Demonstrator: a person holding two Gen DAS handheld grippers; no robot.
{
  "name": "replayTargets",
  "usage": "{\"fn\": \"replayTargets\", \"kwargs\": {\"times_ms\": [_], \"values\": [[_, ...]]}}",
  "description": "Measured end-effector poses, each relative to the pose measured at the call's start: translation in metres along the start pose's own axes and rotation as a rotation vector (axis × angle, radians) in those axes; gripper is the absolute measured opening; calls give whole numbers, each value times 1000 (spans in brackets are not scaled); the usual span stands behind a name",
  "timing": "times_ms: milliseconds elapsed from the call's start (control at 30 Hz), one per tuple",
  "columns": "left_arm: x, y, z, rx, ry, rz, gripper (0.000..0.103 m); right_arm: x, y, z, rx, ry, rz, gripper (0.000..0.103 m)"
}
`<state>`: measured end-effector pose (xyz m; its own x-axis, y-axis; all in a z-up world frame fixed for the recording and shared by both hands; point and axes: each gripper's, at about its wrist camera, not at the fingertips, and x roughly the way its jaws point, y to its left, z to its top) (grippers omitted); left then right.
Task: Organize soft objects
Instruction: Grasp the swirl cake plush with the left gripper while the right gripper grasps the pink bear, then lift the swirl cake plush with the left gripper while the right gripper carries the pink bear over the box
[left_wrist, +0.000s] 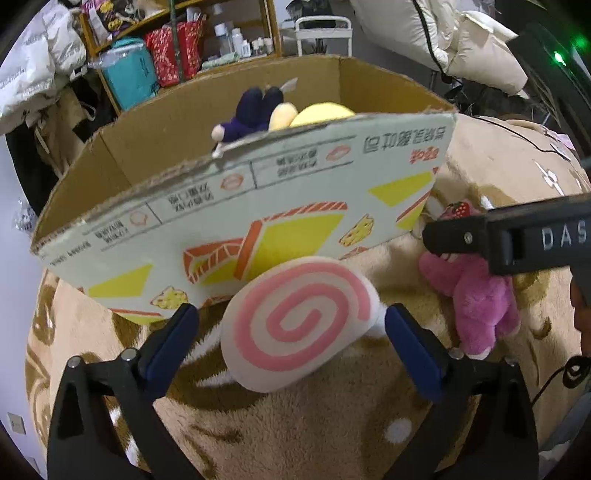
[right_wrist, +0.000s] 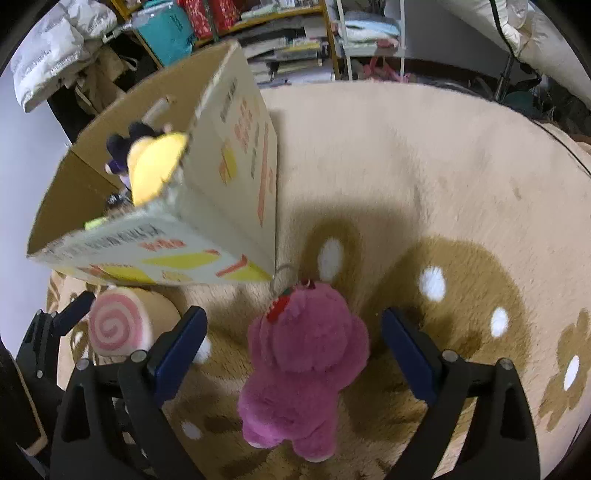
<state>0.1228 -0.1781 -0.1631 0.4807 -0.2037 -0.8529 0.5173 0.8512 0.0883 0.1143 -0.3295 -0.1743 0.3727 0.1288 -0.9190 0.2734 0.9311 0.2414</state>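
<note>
Left gripper: the left gripper (left_wrist: 291, 347) has its jaws spread wide, one blue pad on each side of the swirl cushion (left_wrist: 295, 321), neither pad clearly touching it.
Right gripper: the right gripper (right_wrist: 293, 354) is likewise spread apart, its pads flanking the pink plush bear (right_wrist: 303, 373) with gaps on both sides.
Swirl cushion: a round white cushion with a pink spiral, lying tilted on the rug (left_wrist: 332, 424) just in front of the cardboard box (left_wrist: 236, 206), near its printed front wall.
Pink plush bear: lies face down on the brown patch of the rug, head toward the box's near corner, a red strawberry (right_wrist: 277, 310) and a metal ring at its head; it is beside the box, not in it.
Cardboard box: open-topped, standing on the rug; inside it show a yellow plush (right_wrist: 155, 170) and a dark purple plush (left_wrist: 251, 114), both rising above the rim.
Rug: beige and fluffy, with brown shapes and white dots.
Background: shelves (right_wrist: 288, 40) with books and bags behind the box.
</note>
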Motion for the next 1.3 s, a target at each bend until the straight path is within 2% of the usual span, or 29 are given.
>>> {"fn": "replayTargets", "kwargs": {"times_ms": [67,267,500,567,700,967,1133,1300], "values": [[4,3,1,-18,20,-1,96,5,0,-1,0,25,3,86],[10,9,2,-58,54,-66,76,15,-3,-4,-9,72,-37,71],[7,8,-1,-52,56,-57,57,14,-1,-10,-34,44,-38,66],[4,7,-1,-57,54,-57,54,10,-3,-14,-33,22,-36,61],[-6,10,-4,-53,50,-16,51,1,-3,-15,-33,5,-3,60],[-34,16,-17,-72,32,6,49,-20,10,-25,-54,-55,8,59],[-66,19,-16,-94,-43,34,49,-54,20,-35,-56,-126,56,59],[-103,22,-16,-107,-155,70,49,-98,34,-35,-99,-247,78,59]]}}
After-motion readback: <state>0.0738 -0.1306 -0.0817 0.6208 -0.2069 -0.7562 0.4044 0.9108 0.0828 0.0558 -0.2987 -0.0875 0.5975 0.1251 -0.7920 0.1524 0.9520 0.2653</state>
